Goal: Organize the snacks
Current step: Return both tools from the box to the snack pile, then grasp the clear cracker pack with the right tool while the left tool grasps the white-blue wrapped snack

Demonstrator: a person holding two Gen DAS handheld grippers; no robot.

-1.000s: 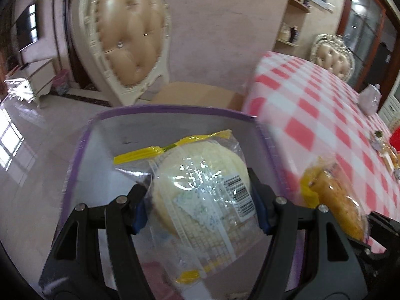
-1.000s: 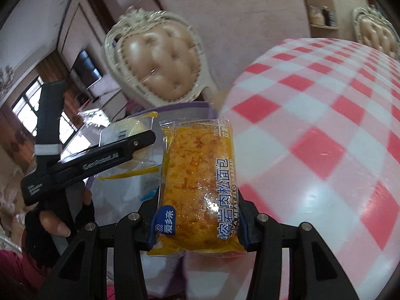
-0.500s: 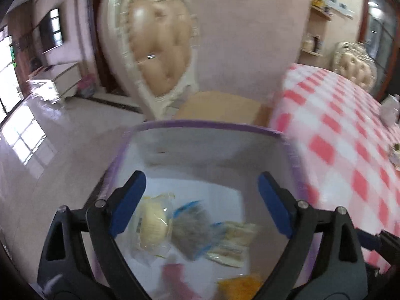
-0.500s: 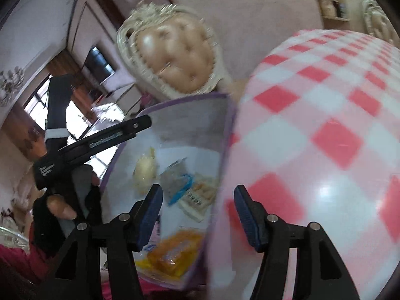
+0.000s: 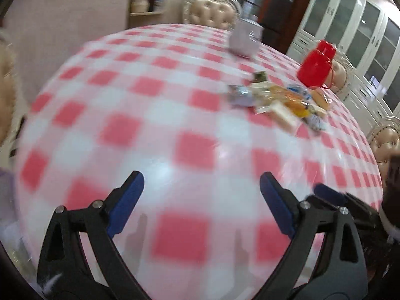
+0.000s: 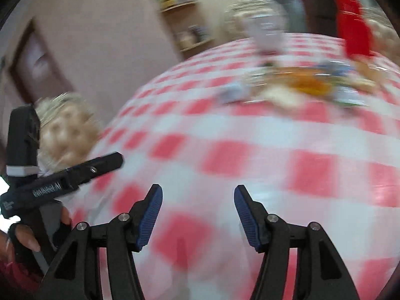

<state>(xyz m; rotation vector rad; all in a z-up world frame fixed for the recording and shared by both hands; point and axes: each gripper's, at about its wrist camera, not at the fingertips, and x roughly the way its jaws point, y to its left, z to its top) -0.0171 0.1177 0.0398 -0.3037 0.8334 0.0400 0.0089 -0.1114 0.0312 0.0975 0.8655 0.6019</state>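
A pile of wrapped snacks (image 5: 277, 100) lies on the red-and-white checked table (image 5: 150, 130), far right of centre. It also shows, blurred, in the right wrist view (image 6: 305, 85). My left gripper (image 5: 201, 182) is open and empty above the near part of the table. My right gripper (image 6: 198, 195) is open and empty too, over the table's near edge. The left gripper's body (image 6: 50, 185) shows at the left of the right wrist view. The storage box is out of view.
A red flask (image 5: 316, 65) and a pale lilac container (image 5: 243, 42) stand beyond the snacks. Cream tufted chairs (image 5: 212, 12) ring the table; one (image 6: 67, 130) is by the near-left edge. White cabinets (image 5: 362, 30) stand at the back right.
Both grippers let go of their snacks into the purple-rimmed box, then swung right, away from the box and toward the table's snack pile. Both are now open and empty.
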